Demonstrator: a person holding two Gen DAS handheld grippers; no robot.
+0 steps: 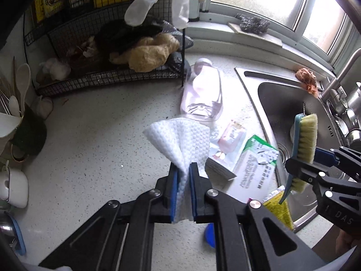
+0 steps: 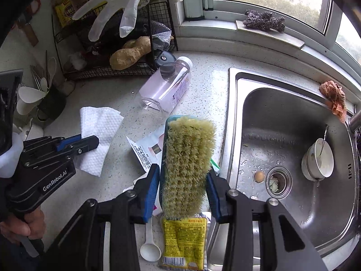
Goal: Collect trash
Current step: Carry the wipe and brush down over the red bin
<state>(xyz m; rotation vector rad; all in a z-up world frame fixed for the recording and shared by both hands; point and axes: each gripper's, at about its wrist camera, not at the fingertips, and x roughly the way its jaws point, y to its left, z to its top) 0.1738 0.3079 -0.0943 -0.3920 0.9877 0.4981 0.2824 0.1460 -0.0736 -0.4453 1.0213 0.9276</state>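
Note:
My left gripper (image 1: 183,169) is shut on a white paper towel (image 1: 180,140) and holds it above the speckled counter; it also shows in the right wrist view (image 2: 90,141) with the towel (image 2: 97,133). My right gripper (image 2: 182,176) is shut on a scrub brush (image 2: 188,164) with yellow bristles, held over the counter beside the sink; the brush shows in the left wrist view (image 1: 303,140). On the counter lie an empty clear plastic bottle (image 2: 164,88), paper boxes and packets (image 1: 255,167), and a yellow sachet (image 2: 183,241).
A steel sink (image 2: 282,103) on the right holds a bowl with a spoon (image 2: 318,160) and an egg (image 2: 259,176). A black wire rack (image 1: 101,76) with ginger stands at the back left. A white plastic spoon (image 2: 150,249) lies near me. Utensil holder (image 2: 48,103) at left.

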